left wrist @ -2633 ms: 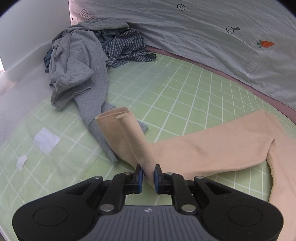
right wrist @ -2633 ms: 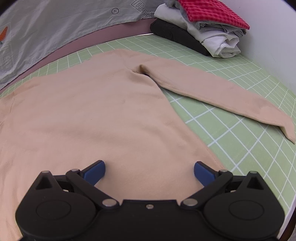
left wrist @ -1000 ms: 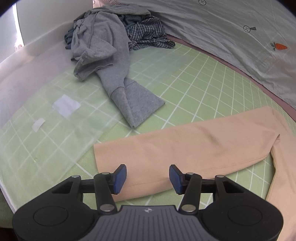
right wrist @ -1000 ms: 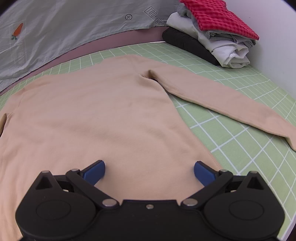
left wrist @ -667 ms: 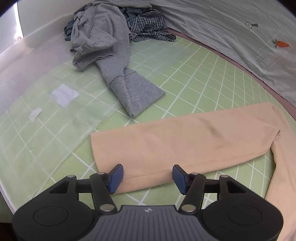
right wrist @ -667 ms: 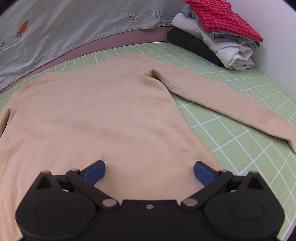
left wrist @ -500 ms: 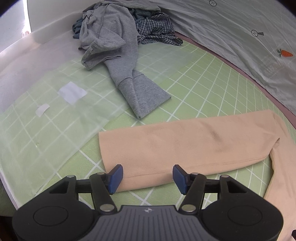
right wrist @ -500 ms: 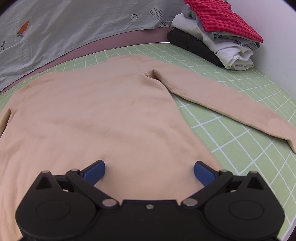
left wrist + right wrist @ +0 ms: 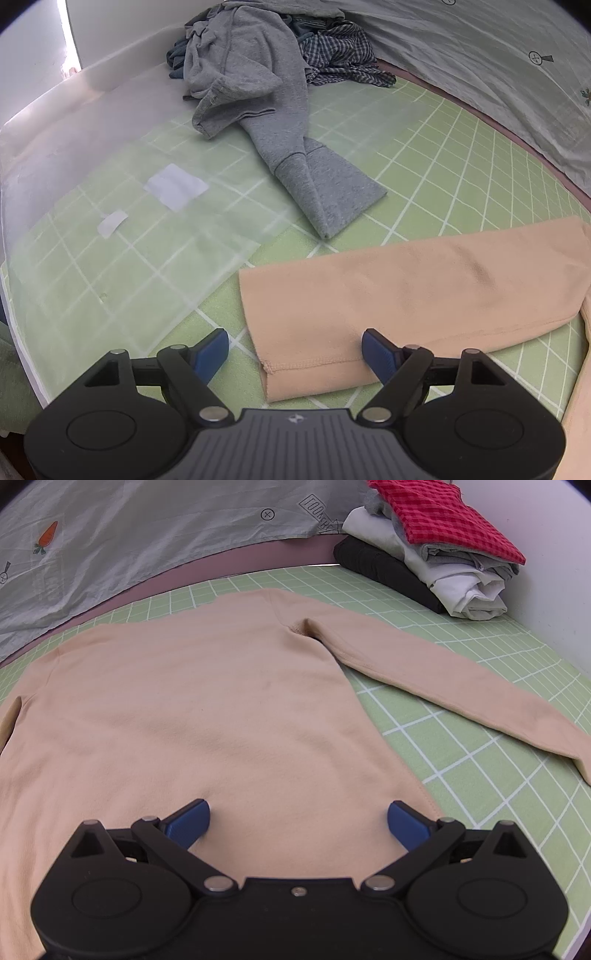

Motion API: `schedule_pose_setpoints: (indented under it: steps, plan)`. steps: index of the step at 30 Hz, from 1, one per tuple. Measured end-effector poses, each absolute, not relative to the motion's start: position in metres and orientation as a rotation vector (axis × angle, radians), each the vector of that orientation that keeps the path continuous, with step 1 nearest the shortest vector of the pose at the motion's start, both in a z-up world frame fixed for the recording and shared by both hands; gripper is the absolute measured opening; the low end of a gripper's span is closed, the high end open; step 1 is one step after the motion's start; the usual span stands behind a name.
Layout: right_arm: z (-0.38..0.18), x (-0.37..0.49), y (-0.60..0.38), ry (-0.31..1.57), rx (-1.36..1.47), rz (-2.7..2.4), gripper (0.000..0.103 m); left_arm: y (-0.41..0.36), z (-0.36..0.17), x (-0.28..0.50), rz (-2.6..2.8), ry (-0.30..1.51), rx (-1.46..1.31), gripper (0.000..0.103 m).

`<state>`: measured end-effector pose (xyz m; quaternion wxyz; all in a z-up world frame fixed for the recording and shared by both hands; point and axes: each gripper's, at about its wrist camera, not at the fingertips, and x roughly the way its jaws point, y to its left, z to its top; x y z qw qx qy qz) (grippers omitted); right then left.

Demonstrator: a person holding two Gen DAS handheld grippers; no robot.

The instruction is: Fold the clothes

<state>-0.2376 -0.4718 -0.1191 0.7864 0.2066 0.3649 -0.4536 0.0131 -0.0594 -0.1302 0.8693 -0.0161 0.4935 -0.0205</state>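
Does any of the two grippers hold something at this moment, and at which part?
Nothing is held. The left gripper is opening over the cuff of the beige sweater's sleeve, pads clear of it. The right gripper stands open above the sweater's body.

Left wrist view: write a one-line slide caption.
Left gripper opening above the flat beige sweater sleeve; grey sweatshirt heaped behind.

Peach sweater [image 9: 207,709] on a green white-gridded mat [image 9: 443,155] — grey sweatshirt [image 9: 266,92], red-checked cloth [image 9: 447,513] — blue fingertips [image 9: 210,349].
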Motion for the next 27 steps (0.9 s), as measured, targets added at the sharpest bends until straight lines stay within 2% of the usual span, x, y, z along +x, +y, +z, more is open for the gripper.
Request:
schedule_pose_setpoints:
  steps: [3,4,5,6,8,16,25,27]
  plan:
    - [-0.119,-0.238,-0.471,0.786,0.447,-0.981,0.103,-0.061,-0.129,0.012,-0.068,1.024,-0.049,0.076]
    - [-0.119,-0.238,-0.471,0.786,0.447,-0.982,0.103,-0.063,-0.128,0.012,-0.071,1.018,-0.043,0.066]
    - [-0.119,-0.238,-0.471,0.786,0.448,-0.983,0.103,-0.065,-0.127,0.012,-0.069,1.012,-0.024,0.051]
    - [-0.119,-0.238,-0.471,0.786,0.448,-0.984,0.103,-0.066,-0.126,0.012,-0.073,1.011,-0.017,0.043]
    - [-0.119,-0.238,-0.471,0.785,0.449,-0.985,0.103,-0.066,-0.125,0.015,-0.102,1.018,-0.045,0.005]
    - [-0.121,-0.239,-0.469,0.775,0.444,-0.988,0.103,-0.090,-0.101,0.021,-0.264,1.010,-0.141,0.006]
    - [-0.122,-0.243,-0.466,0.748,0.427,-0.986,0.103,-0.185,-0.050,-0.004,-0.761,0.959,-0.153,0.006]
    - [-0.123,-0.243,-0.466,0.744,0.424,-0.984,0.103,-0.205,-0.044,-0.019,-0.878,0.951,-0.124,0.009]
